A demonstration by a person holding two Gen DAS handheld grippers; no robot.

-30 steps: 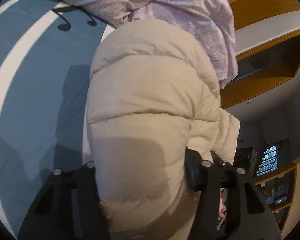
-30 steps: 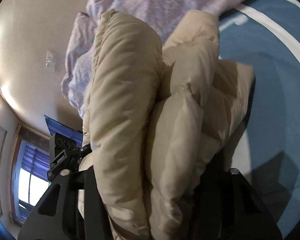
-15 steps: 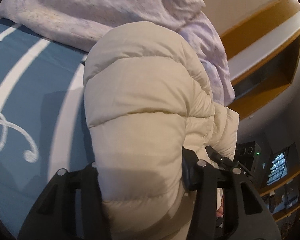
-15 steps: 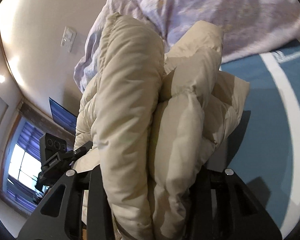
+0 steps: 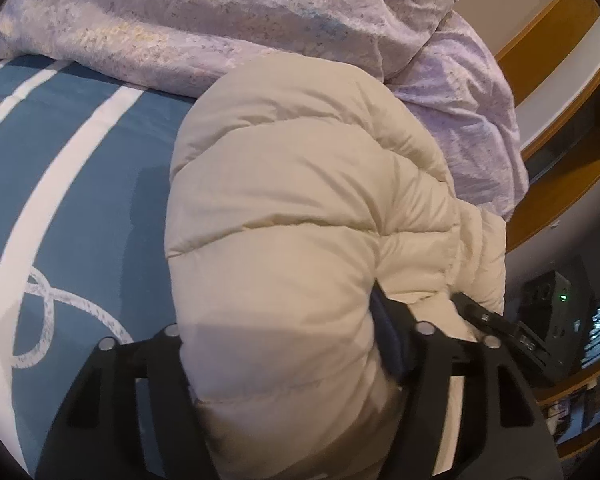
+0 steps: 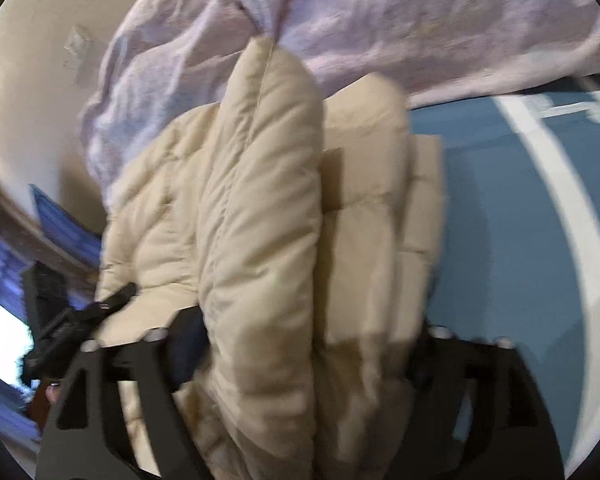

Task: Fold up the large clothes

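A folded beige puffer jacket (image 5: 300, 200) lies on the blue bed cover (image 5: 80, 200), with its far end against a lilac duvet (image 5: 220, 20). My left gripper (image 5: 280, 340) has the near end of the bundle between its fingers. Its jaws are opening, and the padding still bulges against both pads. In the right wrist view the jacket (image 6: 260, 200) stands in thick layers between the fingers of my right gripper (image 6: 300, 336). Those jaws are also opening, and the left pad (image 6: 188, 344) shows bare beside the fabric. Each view catches the other gripper at the jacket's far side.
The lilac duvet (image 6: 420, 20) is heaped along the far side of the bed. Blue cover with white stripes (image 6: 500, 220) spreads beside the jacket. Wooden shelves (image 5: 560, 120) and a black device with a green light (image 5: 556, 300) stand beyond the bed's edge.
Both grippers carried the jacket toward the lilac duvet, which now fills the top of both views. Both pairs of fingers stand wider apart than before, the right pair clearly so.
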